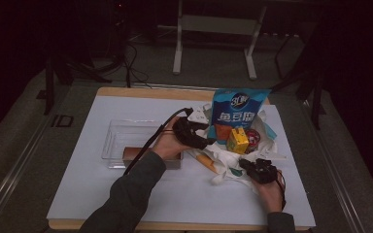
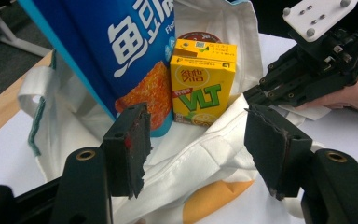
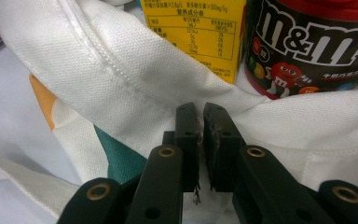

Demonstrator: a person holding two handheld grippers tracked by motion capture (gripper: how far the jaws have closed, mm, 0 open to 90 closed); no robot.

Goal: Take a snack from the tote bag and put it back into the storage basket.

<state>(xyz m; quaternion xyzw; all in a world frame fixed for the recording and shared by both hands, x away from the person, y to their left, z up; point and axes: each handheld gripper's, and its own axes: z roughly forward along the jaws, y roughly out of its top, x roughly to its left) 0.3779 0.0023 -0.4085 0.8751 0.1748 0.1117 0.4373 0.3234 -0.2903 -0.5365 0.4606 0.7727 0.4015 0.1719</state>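
**Reaching into the held-open bag for the drink carton**

Dark floor and a metal stand frame lie beyond the white counter, where a white cloth bag lies with its mouth toward the person. Inside it stand a blue snack packet, a yellow drink carton and a dark candy tub.

The right tool has its jaws pinched almost together on the bag's stitched rim, the cloth caught between the pads; the carton and the tub stand just beyond its tips. It serves as the anchor that keeps the mouth open.

The left tool stands partly open with nothing between its pads, its jaws over the bag's near rim. The carton stands upright straight ahead of it, touching the snack packet on the side of its left jaw, with the tub's lid behind.

By my reading, the step in hand is a grasp on the carton. To do it well, the left tool should go in level, its jaws wide enough to clear both flat faces, one pad sliding between carton and packet without snagging the foil. Close gently at mid-height, since a carton dents and may squirt. The right tool should hold the rim low and steady so cloth does not fold into the gap.
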